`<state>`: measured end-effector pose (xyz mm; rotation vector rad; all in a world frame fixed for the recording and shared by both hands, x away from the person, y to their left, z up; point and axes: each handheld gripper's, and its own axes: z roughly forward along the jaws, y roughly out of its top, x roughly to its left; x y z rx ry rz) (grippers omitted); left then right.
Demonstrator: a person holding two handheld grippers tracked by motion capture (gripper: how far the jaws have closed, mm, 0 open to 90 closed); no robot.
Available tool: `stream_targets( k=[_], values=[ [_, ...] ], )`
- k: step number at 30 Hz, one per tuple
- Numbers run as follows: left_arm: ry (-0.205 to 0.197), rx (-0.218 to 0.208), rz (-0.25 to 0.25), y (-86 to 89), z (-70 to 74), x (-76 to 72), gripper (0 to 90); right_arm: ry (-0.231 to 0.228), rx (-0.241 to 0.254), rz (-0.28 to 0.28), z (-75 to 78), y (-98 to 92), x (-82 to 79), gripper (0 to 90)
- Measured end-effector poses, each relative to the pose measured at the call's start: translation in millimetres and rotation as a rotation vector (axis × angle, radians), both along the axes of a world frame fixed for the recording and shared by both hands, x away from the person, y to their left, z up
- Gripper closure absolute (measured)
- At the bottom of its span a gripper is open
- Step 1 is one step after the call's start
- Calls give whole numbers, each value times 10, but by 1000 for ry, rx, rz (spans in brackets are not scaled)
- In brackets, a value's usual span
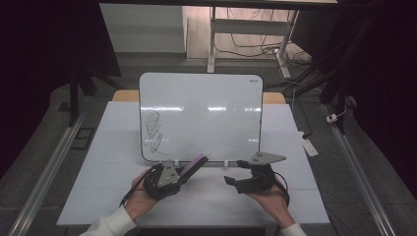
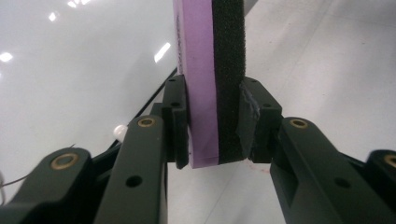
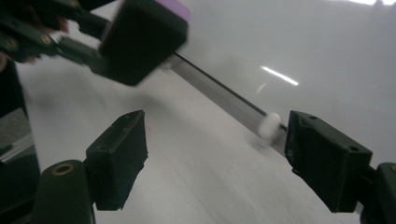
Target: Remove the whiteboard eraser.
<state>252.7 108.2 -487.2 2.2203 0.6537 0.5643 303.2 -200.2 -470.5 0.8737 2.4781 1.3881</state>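
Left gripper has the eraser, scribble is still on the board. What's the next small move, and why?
Probably lift the eraser up to the scribble with its black felt face toward the whiteboard. The left gripper is shut on the eraser, which sits low by the board's bottom edge, below the marks. The right gripper is open, holding nothing.

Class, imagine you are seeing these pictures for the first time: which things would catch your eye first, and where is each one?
The whiteboard stands propped at the middle of the table, with a black scribble in its lower left corner. Just in front of it, the left gripper clamps a purple eraser with a black pad. The right gripper beside it is open, holding nothing.
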Motion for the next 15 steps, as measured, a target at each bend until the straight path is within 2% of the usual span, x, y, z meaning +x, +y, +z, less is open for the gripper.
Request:
stream_targets(
  k=[4, 5, 7, 10, 13, 15],
  values=[
    [-14, 14, -13, -68, -17, -23, 655, 27, 24, 27, 55, 118, 43, 201],
    [-19, 20, -20, -105, -30, -35, 655, 53, 38, 36, 76, 175, 63, 199],
    [-27, 27, -22, -125, -39, -43, 655, 71, 44, 43, 90, 226, 77, 198],
    [-42, 41, -35, -177, -55, -67, 655, 87, 41, 46, 103, 279, 91, 196],
    [-55, 41, -42, -216, -66, -94, 655, 140, 56, 44, 115, 359, 136, 188],
    [-56, 43, -45, -218, -66, -99, 655, 157, 60, 36, 114, 391, 154, 190]
  ],
)
